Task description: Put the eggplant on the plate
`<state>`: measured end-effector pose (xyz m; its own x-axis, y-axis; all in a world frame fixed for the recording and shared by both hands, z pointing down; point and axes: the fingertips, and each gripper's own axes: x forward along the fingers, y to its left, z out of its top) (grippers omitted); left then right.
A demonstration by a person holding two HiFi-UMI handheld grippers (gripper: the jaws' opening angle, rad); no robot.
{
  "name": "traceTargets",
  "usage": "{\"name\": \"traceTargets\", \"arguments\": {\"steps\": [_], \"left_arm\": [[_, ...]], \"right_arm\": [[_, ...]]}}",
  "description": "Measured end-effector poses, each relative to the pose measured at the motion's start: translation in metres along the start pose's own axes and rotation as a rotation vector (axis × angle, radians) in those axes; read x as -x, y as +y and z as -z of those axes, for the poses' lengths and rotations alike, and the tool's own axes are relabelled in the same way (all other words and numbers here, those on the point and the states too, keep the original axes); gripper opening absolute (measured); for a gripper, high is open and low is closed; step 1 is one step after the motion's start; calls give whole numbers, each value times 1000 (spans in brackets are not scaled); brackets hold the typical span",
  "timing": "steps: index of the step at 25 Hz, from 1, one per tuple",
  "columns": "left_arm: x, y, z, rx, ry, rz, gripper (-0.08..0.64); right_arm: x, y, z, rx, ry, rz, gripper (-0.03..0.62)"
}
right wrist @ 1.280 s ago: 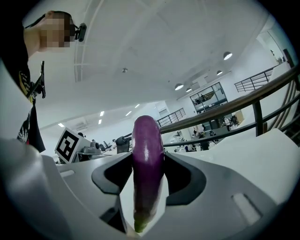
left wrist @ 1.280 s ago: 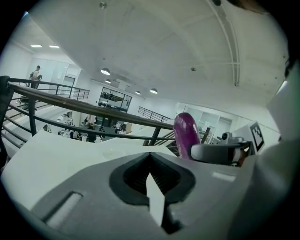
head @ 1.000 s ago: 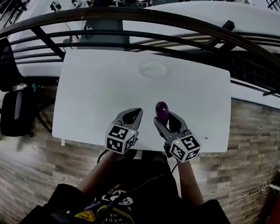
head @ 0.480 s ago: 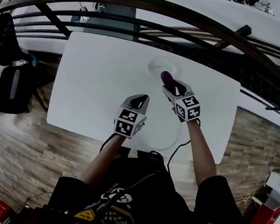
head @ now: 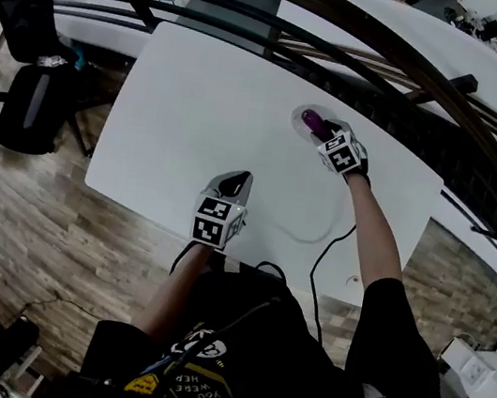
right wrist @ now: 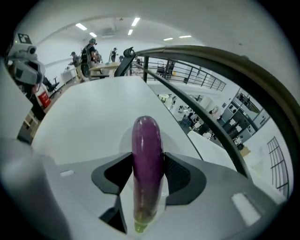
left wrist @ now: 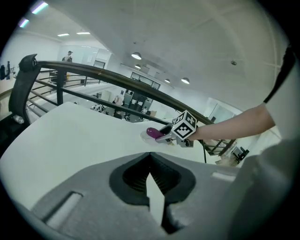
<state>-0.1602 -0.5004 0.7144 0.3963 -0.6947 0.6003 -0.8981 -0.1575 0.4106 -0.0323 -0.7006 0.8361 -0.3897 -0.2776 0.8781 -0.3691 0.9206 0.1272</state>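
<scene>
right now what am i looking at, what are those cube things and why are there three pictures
There is no robot here. A person holds a two-jaw gripper in each hand, and the cubes with square markers are part of those grippers. The head view comes from a camera on the person's head, looking down at a white table. The other two views come from cameras riding on each gripper, looking along its jaws. The right gripper is closed on a purple eggplant and holds it over a pale plate near the table's far edge. Whether it touches the plate I cannot tell. The left gripper is by the near edge, jaws together with nothing between them.
</scene>
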Motion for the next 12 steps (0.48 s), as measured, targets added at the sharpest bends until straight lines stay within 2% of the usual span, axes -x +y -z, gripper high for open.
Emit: {"name": "traceTargets", "arguments": {"steps": [2, 5, 9, 12], "left_arm": [[5, 9, 2, 17, -2, -19, 5], [9, 18, 4, 39, -5, -33, 5], [16, 21, 7, 60, -3, -28, 5], [21, 22, 8, 55, -12, -31, 5]], "right_arm": [[-13, 1, 2, 49, 56, 3, 216], [-26, -2, 6, 62, 104, 16, 216], [-28, -5, 8, -48, 56, 6, 221], [-18, -7, 10, -125, -7, 30, 245]]}}
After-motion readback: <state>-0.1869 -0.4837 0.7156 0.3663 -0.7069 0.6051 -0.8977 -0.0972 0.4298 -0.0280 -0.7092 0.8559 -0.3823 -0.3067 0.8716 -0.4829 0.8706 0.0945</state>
